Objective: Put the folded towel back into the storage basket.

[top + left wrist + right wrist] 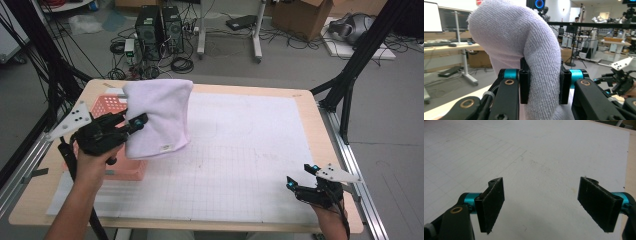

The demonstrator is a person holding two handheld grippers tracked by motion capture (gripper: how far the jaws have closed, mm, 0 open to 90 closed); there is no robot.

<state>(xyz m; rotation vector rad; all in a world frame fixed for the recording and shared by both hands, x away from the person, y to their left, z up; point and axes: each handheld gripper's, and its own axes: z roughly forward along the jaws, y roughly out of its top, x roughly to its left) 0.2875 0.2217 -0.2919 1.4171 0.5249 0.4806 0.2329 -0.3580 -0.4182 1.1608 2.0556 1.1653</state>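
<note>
A folded white towel is pinched between the jaws of the left gripper and held raised above the pink basket, which stands near the left edge of the table, toward its far corner. In the left gripper view the pads are seen pressed into a thick fold of the cloth, which bulges over and around them. The right gripper rests near the right front corner of the table with its jaws spread wide and nothing between them, as the right gripper view confirms. The step in hand is judged to be carrying the towel off the basket toward the open white gridded mat; it would be done well if the cloth were lifted clear of the basket rim before being moved sideways, and the pinch kept firm, since the hanging bulk could slip. The towel is soft looped terry, limp and thick, with a small label at its lower hem; the basket is rigid perforated plastic; the mat is flat, thin and faintly marked.
</note>
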